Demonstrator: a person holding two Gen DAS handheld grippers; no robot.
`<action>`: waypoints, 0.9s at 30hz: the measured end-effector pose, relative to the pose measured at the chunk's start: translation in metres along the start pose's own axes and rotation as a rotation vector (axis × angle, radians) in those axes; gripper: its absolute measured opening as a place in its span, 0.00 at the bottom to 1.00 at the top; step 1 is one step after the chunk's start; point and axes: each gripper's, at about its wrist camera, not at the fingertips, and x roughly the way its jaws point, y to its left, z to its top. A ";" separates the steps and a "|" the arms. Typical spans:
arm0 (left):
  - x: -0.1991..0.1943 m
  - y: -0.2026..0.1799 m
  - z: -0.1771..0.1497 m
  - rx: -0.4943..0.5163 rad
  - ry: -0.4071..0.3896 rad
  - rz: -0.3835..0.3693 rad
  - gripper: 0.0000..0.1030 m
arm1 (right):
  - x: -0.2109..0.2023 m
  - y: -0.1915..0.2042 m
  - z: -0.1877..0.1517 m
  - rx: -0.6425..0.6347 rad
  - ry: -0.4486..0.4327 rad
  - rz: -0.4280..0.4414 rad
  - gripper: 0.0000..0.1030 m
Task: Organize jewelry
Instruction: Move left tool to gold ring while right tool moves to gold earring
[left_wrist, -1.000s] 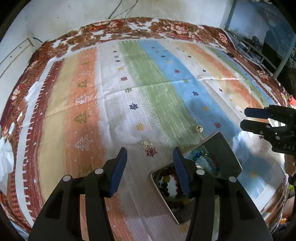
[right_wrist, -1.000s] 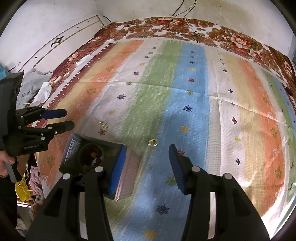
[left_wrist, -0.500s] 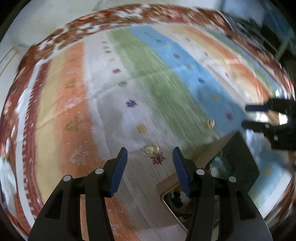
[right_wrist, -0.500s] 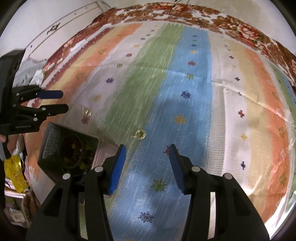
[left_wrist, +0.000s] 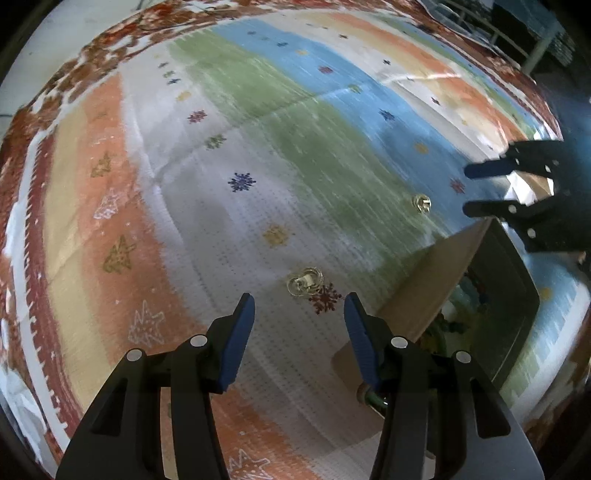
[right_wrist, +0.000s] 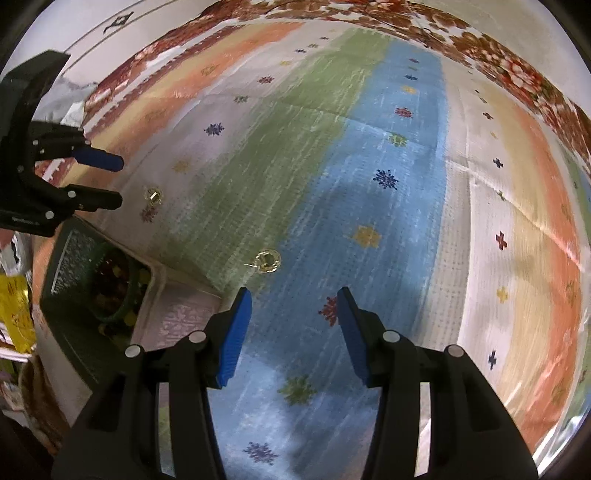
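Since a second ago: both grippers advanced over the striped cloth (left_wrist: 258, 229); box slid from under the left fingers to the right edge of the left view; gold pieces now closer to the fingertips in both views.

Left gripper (left_wrist: 299, 312): blue-padded fingers (left_wrist: 236, 339) spread wide apart, nothing between them, held above the cloth. Just ahead of the gap, slightly right of centre: small gold ring cluster (left_wrist: 304, 282), lying flat on a pale stripe, touching the edge of a red star motif (left_wrist: 325, 298). To the right of the right finger: open box (left_wrist: 424, 280), tan lid wall raised, dark interior with coloured beads (left_wrist: 469, 291) inside, detail blurred. Farther on, at the green-blue stripe boundary: second gold piece (left_wrist: 422, 202), well apart from the first. Beyond it, at the right edge: other gripper seen side-on, fingers parted.

Right gripper (right_wrist: 293, 306): fingers likewise wide apart, empty. Just ahead, slightly left of the gap: gold piece (right_wrist: 267, 260) on the green-blue boundary. Left of the left finger: box (right_wrist: 177, 314), dark tray with beaded bracelets (right_wrist: 110, 284). Farther left: ring cluster (right_wrist: 153, 195), just beside the left gripper's lower fingertip (right_wrist: 99, 201). At the far end: floral border (right_wrist: 498, 62) of the cloth.
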 end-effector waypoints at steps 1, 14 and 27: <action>0.000 0.000 0.001 0.012 0.005 -0.004 0.48 | 0.001 -0.001 0.001 -0.006 0.003 0.001 0.48; 0.006 -0.008 0.010 0.334 0.066 -0.101 0.48 | 0.020 -0.003 0.011 -0.132 0.034 0.042 0.43; 0.020 -0.010 0.018 0.430 0.082 -0.144 0.48 | 0.035 0.011 0.016 -0.233 0.039 0.092 0.43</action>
